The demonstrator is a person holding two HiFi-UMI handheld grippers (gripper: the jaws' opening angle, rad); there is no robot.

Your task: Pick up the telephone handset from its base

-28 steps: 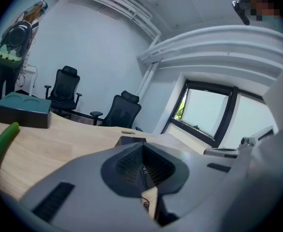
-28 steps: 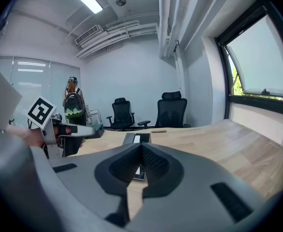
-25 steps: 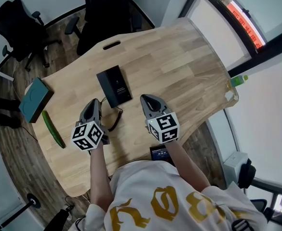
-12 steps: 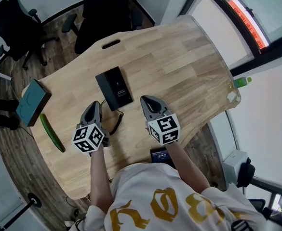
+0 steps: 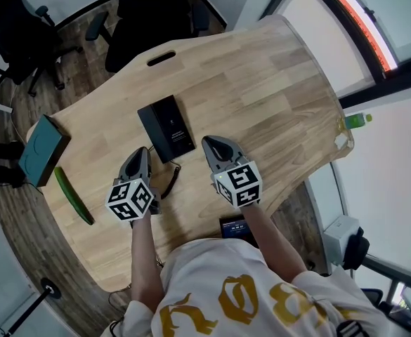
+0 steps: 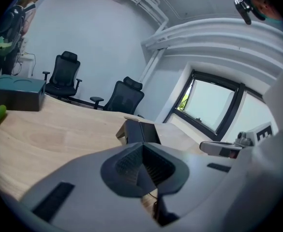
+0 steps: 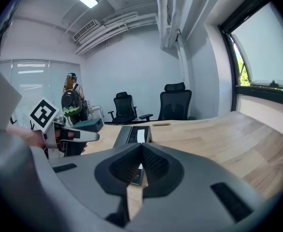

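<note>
Item: telephone, black, flat on the table, near its middle.
Handset: judged to lie on its base, not lifted; its outline is hard to tell from the base in the head view.
Cord: black, runs from the telephone's near end toward the person, between the 2 grippers.
Left gripper: jaws pressed together, nothing between them; tip just beside the telephone's near left corner, apart from it.
Left gripper view: closed pads fill the foreground; the telephone sits beyond them, untouched.
Right gripper: jaws pressed together, holding nothing; tip near the telephone's near right side, apart from it.
Right gripper view: pads meet; the telephone lies ahead on the wood, a pale patch on its top.
Other stock: 1 teal box at the table's left edge; 1 cucumber just beside it; 1 green bottle off the table's right edge; office chairs at the far side.
Done: both grippers brought close to the telephone, 1 on each side of the cord.
Left to do: open 1 pair of jaws, close them around the handset, raise it clear of the base.
Progress, as judged: approach only; no grasp, no lift.
</note>
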